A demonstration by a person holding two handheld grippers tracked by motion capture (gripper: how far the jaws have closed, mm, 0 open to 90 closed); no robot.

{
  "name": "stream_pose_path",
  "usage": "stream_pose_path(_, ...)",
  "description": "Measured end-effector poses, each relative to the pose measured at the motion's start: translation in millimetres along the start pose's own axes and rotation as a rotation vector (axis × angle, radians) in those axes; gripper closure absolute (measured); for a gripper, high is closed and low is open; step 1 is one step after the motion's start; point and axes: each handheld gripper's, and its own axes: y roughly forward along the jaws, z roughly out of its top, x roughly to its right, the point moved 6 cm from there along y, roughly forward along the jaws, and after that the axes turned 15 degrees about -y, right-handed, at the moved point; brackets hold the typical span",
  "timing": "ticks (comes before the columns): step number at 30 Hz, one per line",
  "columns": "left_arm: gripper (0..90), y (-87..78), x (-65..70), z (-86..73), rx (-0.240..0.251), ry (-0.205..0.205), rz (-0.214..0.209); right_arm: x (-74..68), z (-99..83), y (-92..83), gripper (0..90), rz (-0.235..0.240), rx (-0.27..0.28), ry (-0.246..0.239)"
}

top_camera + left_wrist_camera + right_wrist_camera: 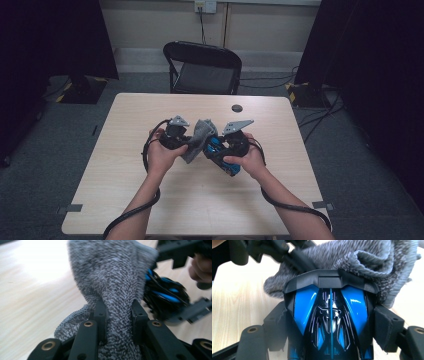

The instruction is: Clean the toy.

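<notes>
A grey knitted cloth (198,137) hangs between the two hands above the middle of the table. My left gripper (186,142) is shut on a bunched fold of that cloth (117,297); its pads (101,315) pinch the fabric from both sides. My right gripper (214,148) is shut on a blue and black toy car (220,156), with its pads (384,322) pressed on the car's (330,317) flanks. The cloth (367,262) lies against the car's (165,293) far end, covering part of it.
A light wooden table (150,110) carries a small dark round disc (237,108) near its far edge. A black folding chair (202,67) stands behind the table. Dark curtains and stands flank the room, and cables trail over the table's near edge.
</notes>
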Motion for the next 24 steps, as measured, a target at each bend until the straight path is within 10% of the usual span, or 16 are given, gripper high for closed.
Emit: stream_pose_path(24,72.7,-15.8,11.8,-36.8,-0.067,0.011,-0.129,26.0,-4.8,-5.3,25.9,-0.072,-0.03,0.037)
